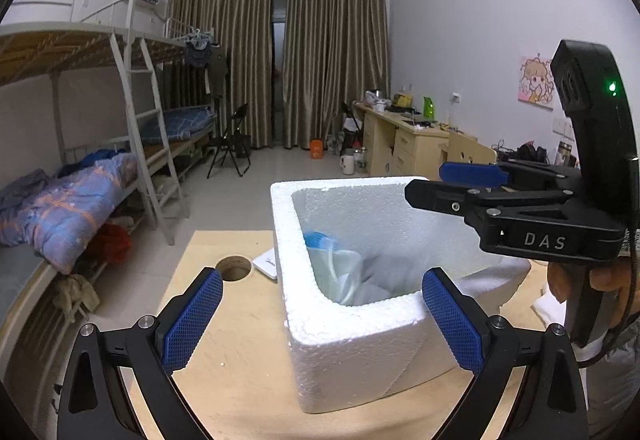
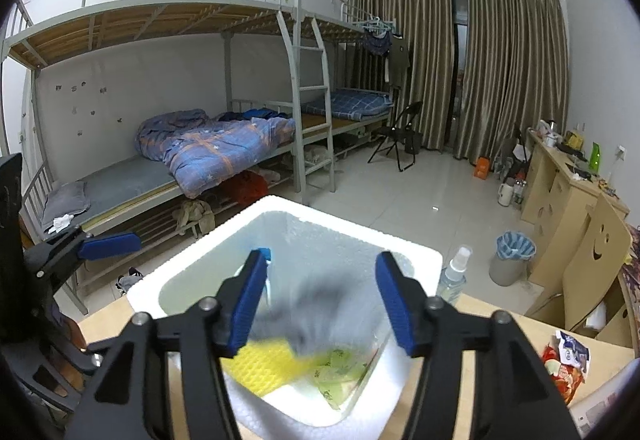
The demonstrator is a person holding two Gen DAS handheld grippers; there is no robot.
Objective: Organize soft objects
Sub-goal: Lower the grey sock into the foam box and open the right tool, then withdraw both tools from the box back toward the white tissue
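A white foam box [image 1: 352, 344] stands on the wooden table. My left gripper [image 1: 322, 280] is open, its blue pads either side of the box's near corner with nothing between them. My right gripper [image 2: 322, 260] hangs over the box [image 2: 192, 264] and is open. A blurred grey cloth [image 2: 320, 312] lies below and between its fingers, and the pads are not pressing on it. In the box lie a yellow waffle cloth [image 2: 264, 364] and a green patterned cloth [image 2: 340, 368]. The left wrist view shows the grey cloth [image 1: 384, 268] beside a blue and pale item [image 1: 320, 240].
A clear spray bottle [image 2: 454, 272] stands just right of the box, with a snack packet [image 2: 564, 360] further right. A round hole [image 1: 234, 267] and a flat white item [image 1: 266, 264] are on the table left of the box. Bunk beds and a desk line the room.
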